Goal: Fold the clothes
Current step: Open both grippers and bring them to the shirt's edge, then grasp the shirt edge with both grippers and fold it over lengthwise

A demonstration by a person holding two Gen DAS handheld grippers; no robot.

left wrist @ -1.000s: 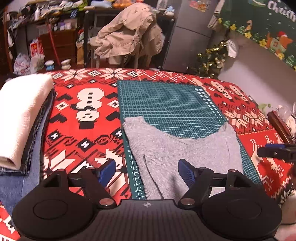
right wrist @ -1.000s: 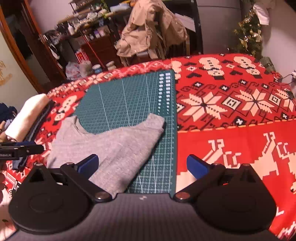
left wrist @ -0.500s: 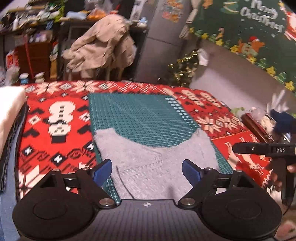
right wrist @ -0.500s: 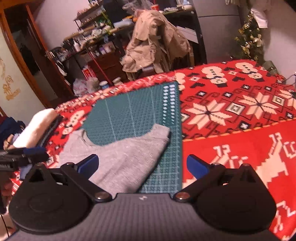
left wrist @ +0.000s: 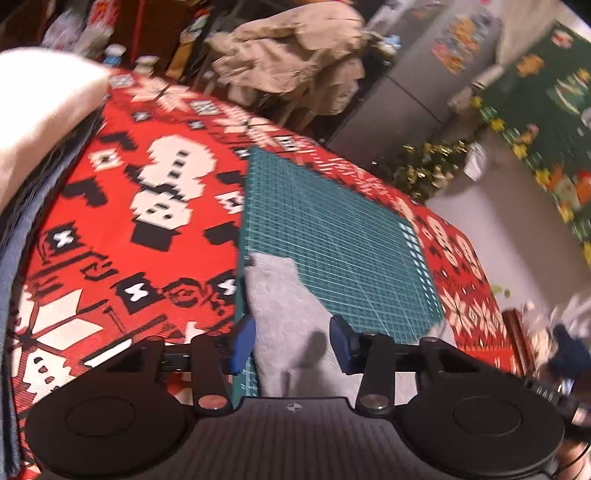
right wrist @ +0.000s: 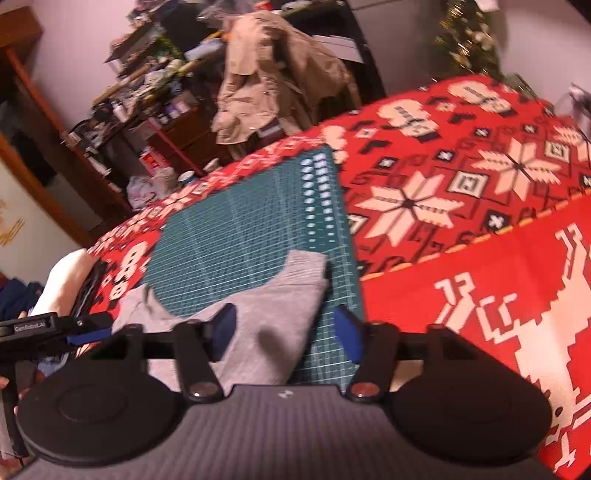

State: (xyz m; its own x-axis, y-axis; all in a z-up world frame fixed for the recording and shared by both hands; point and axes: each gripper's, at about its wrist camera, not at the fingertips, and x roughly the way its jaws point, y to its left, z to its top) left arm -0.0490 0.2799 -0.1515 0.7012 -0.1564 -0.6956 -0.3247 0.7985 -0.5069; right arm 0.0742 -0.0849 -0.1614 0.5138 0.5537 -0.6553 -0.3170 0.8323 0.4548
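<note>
At the top centre we see a beige coat draped over a chair. Cluttered dark wooden shelves fill the upper left, against a pale wall. A grey cabinet and tinsel stand at upper right, beside a green Christmas banner.

A garment lies on the near part of a cutting mat, which sits on a patterned cloth. Folded clothes are stacked at left; a coat hangs beyond the far edge.

Both wrist views look down closely, sharing the green mat
</note>
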